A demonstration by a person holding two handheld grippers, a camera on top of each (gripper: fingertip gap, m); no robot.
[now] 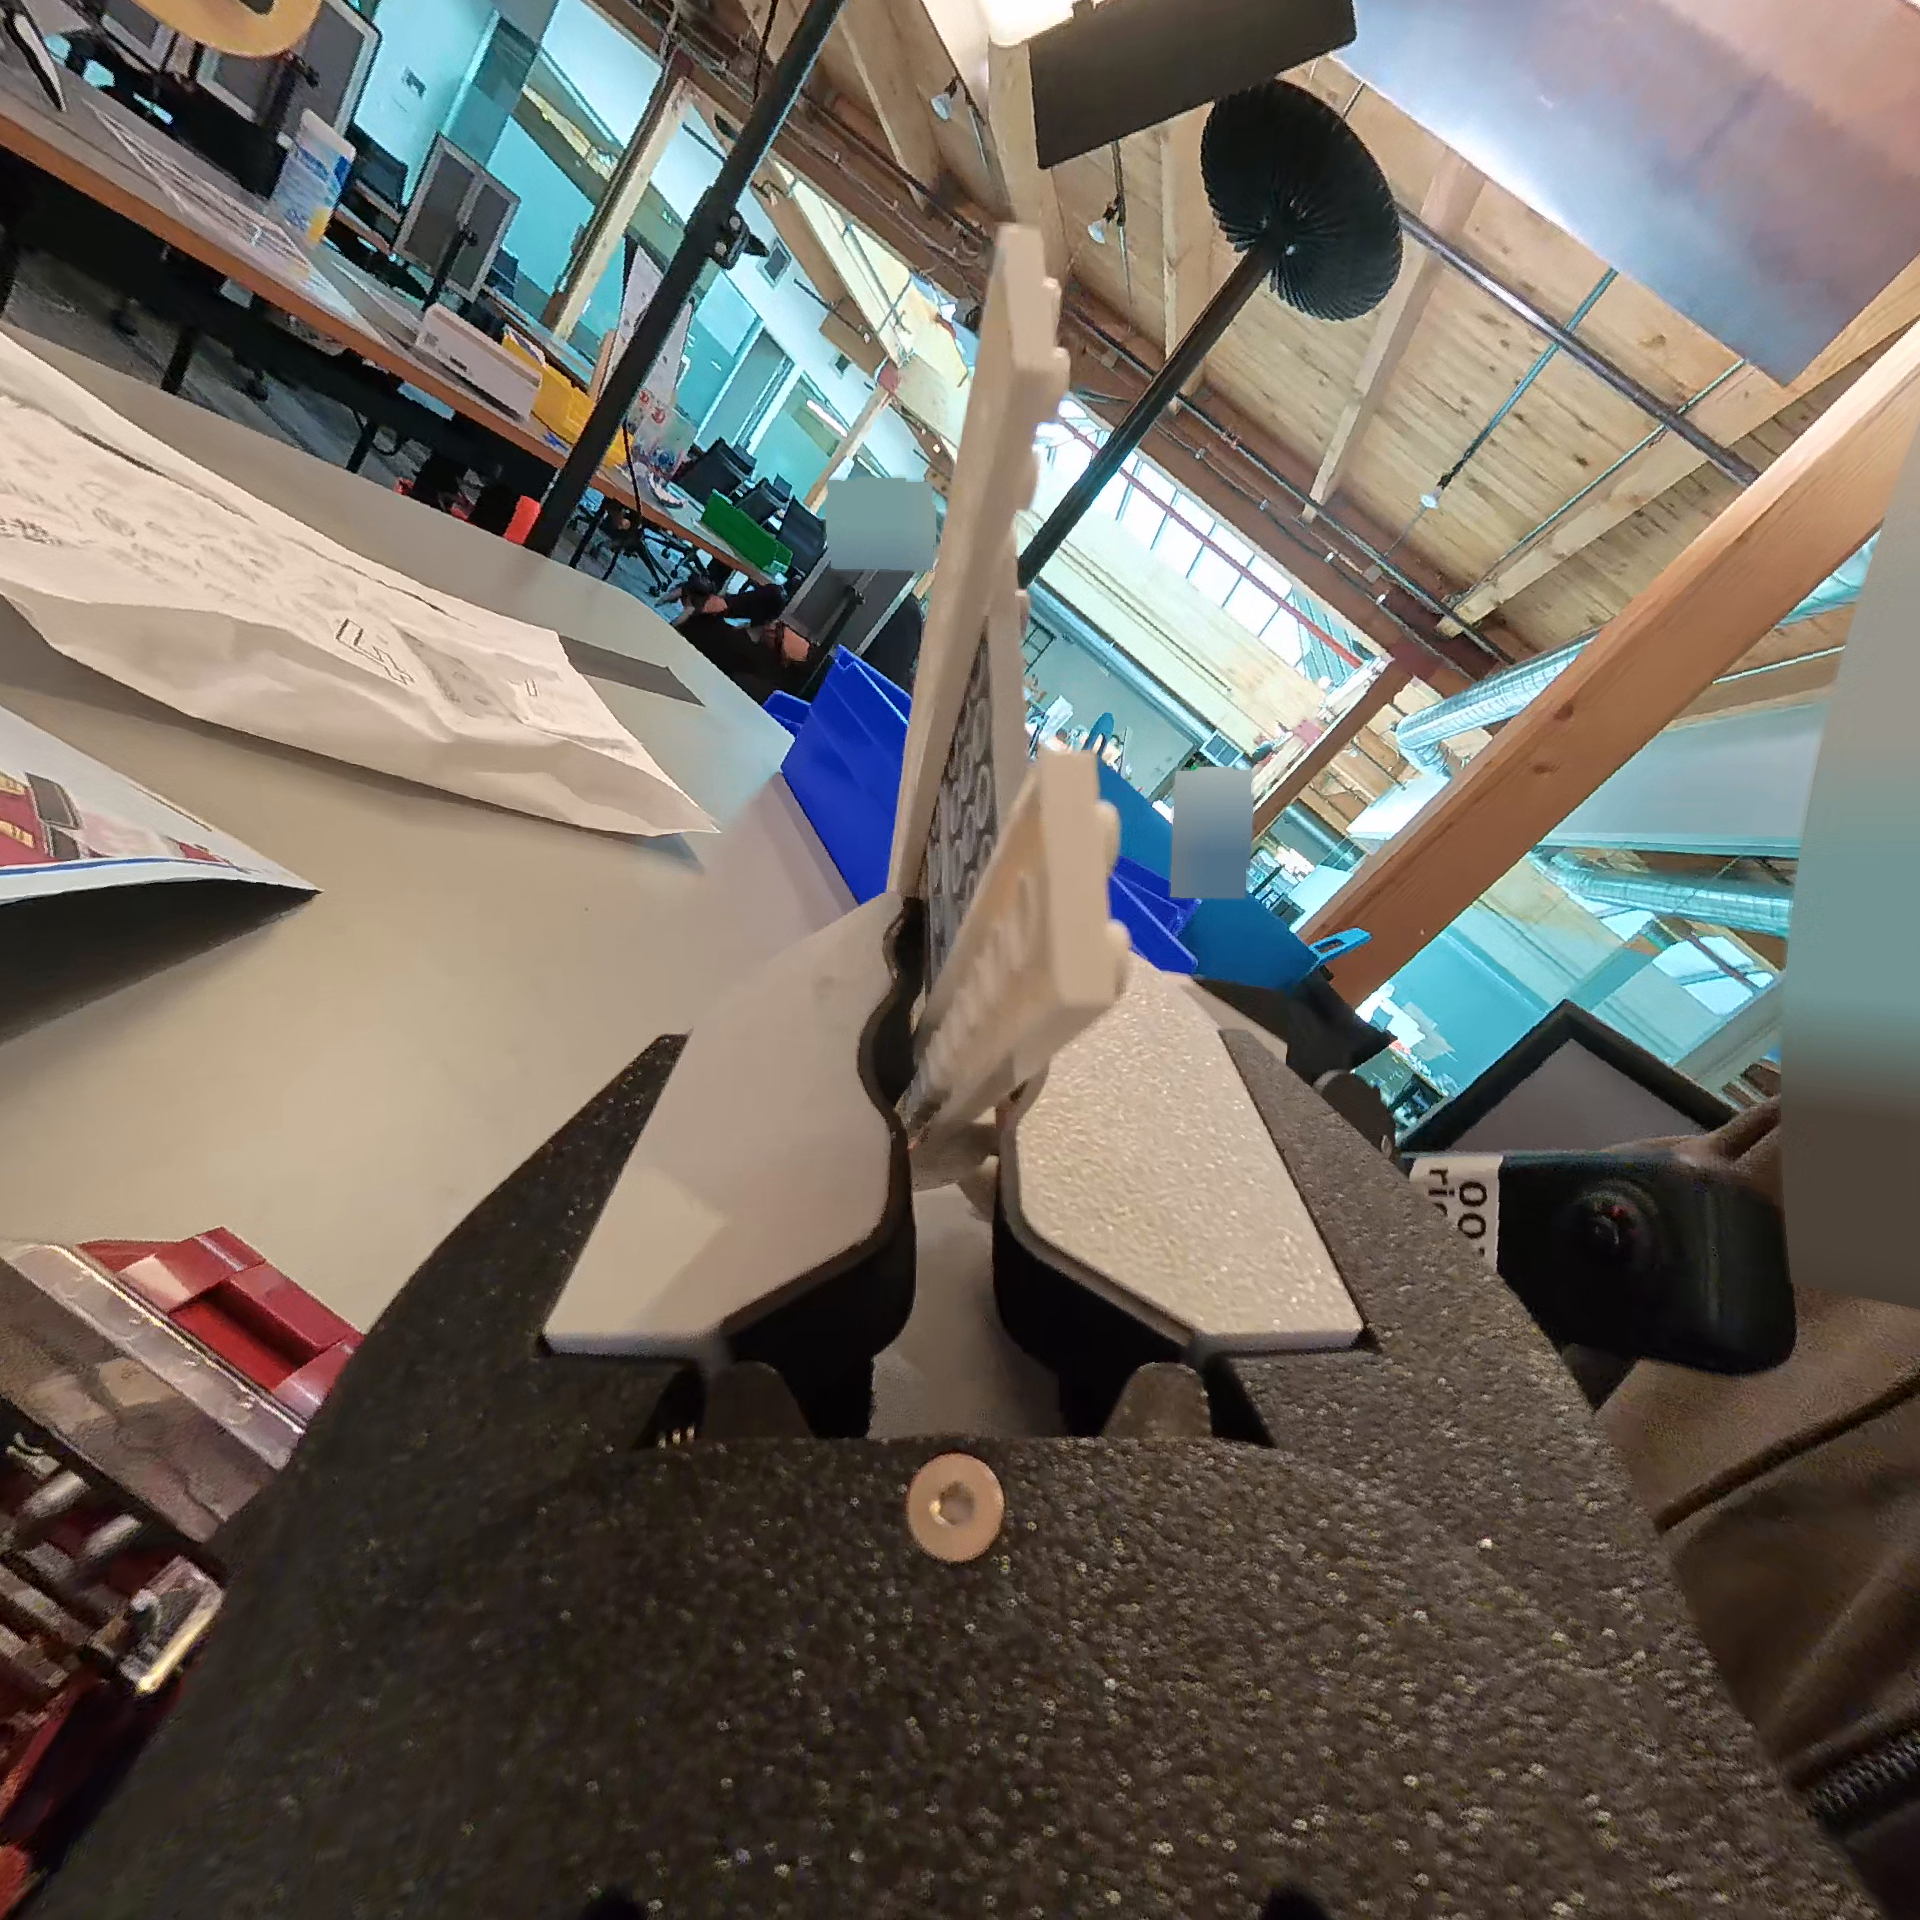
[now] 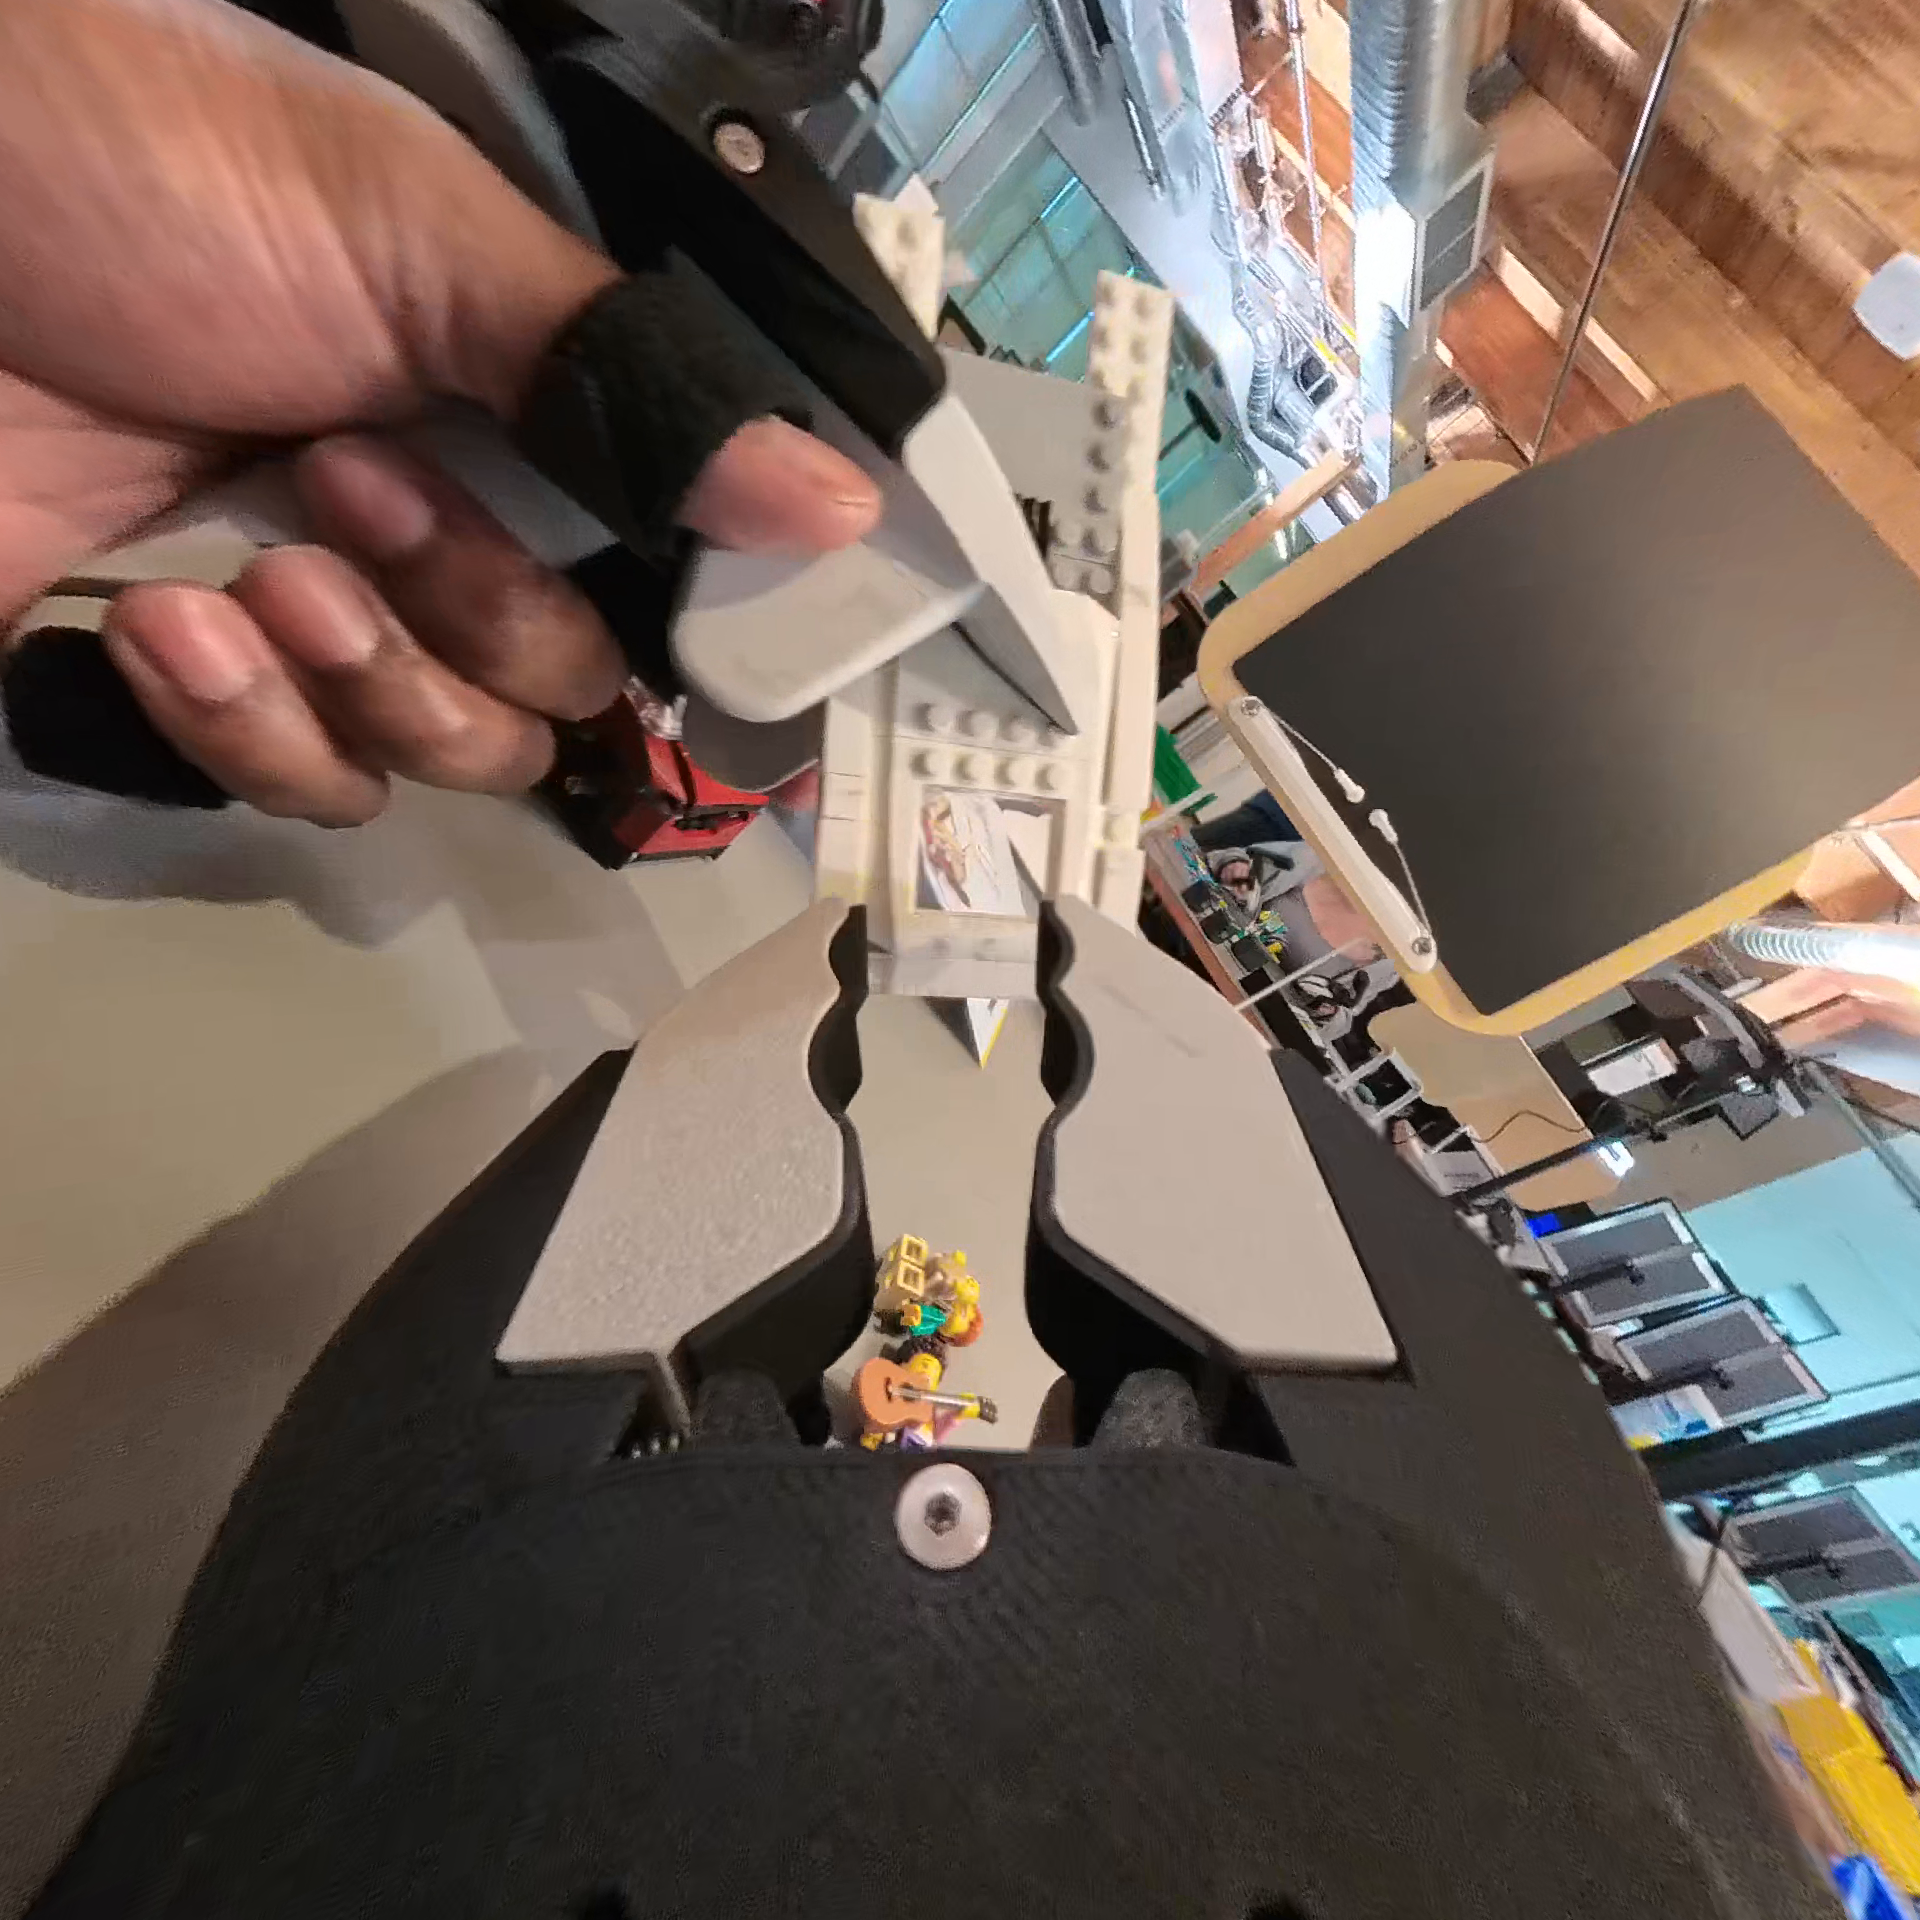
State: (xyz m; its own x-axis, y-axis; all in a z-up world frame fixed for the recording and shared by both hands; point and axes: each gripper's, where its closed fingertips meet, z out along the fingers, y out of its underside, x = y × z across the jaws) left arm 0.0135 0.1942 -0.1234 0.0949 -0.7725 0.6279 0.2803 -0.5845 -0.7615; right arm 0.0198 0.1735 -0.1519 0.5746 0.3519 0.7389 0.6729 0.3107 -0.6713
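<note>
My left gripper (image 1: 1003,997) is shut on the lower end of a white toy-brick assembly (image 1: 987,499), which stands up tall from its jaws; a smaller white plate (image 1: 1049,894) leans off the assembly's side. In the right wrist view the same assembly (image 2: 987,810) hangs from the left gripper's fingers (image 2: 831,634), which a hand (image 2: 312,312) holds. My right gripper (image 2: 951,925) has its jaws apart around the assembly's window end. Both pads lie flush against that end's two sides. The right gripper's body (image 1: 1642,1236) shows at the right of the left wrist view.
The grey table (image 1: 416,1039) carries printed sheets (image 1: 312,623), a red box (image 1: 239,1309) and blue bins (image 1: 842,748) at its far edge. Small toy figures (image 2: 920,1340) lie on the table under my right gripper. A black panel with a wooden rim (image 2: 1610,675) is at the right. Tip to tip, the grippers are about 4 centimeters apart.
</note>
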